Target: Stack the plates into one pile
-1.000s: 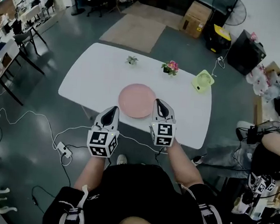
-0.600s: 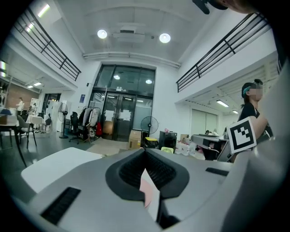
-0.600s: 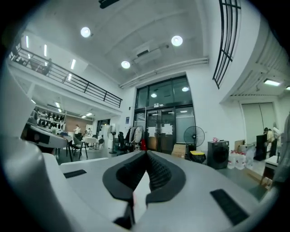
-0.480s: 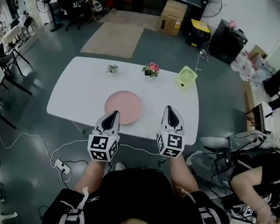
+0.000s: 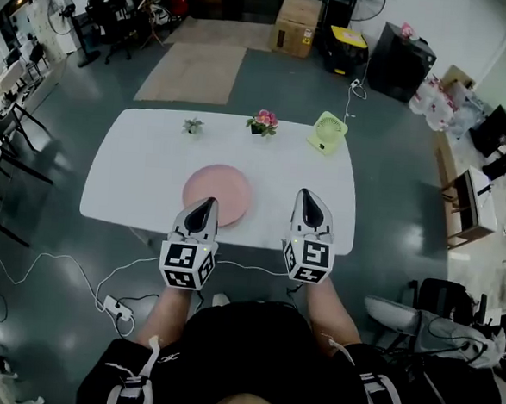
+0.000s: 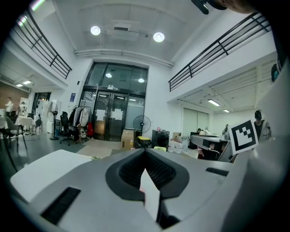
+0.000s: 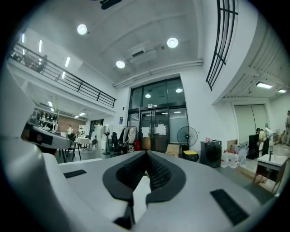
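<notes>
A pink plate (image 5: 217,193), seemingly a pile though the count cannot be told, lies on the white table (image 5: 134,171) near its front edge. My left gripper (image 5: 203,205) hovers at the plate's near left rim, shut and empty; in the left gripper view its jaws (image 6: 145,152) meet at the tip with nothing between them. My right gripper (image 5: 312,198) is to the right of the plate, apart from it, over the table's front right part. It is also shut and empty, with the jaws (image 7: 146,154) pressed together in the right gripper view.
At the table's far edge stand a small green plant (image 5: 192,126), a pot of pink flowers (image 5: 261,121) and a green desk fan (image 5: 326,133). A power strip (image 5: 114,306) with cables lies on the floor at my left. Chairs (image 5: 7,136) stand left of the table.
Both grippers have drawn back toward the table's front edge. The right gripper has moved right, off the plate's rim. The plate has stayed where it was.
</notes>
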The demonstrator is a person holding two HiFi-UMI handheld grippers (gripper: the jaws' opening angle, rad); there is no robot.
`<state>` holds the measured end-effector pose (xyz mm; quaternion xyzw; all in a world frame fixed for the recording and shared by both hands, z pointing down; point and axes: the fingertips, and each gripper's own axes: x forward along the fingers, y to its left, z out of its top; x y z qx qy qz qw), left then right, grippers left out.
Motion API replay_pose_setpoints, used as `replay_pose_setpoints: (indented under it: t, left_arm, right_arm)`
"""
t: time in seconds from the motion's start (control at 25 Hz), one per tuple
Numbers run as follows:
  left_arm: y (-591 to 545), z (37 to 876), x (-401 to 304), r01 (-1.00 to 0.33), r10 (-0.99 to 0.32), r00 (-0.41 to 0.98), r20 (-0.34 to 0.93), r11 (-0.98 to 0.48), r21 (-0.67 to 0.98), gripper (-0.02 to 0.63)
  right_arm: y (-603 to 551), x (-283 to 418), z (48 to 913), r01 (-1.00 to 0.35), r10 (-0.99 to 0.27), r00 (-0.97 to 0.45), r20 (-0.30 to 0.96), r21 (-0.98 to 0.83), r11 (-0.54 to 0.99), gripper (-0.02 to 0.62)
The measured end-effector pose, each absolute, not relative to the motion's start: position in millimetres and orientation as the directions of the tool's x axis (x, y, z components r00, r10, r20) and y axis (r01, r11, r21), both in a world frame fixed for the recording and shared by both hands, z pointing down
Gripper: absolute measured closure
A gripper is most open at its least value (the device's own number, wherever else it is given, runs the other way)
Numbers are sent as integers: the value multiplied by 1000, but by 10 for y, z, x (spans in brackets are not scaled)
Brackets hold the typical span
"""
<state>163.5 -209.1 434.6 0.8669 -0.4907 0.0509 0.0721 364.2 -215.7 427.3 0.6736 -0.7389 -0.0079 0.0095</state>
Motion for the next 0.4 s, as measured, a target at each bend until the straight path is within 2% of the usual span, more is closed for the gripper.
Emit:
replay_pose_setpoints:
  t: [0.4]
  left_arm:
    - [-2147,4344,1739,-854,-840,520,157,-515,72,594]
  right_arm:
    - [-2199,3643,4291,-992,-993,-122,2,39,122,583]
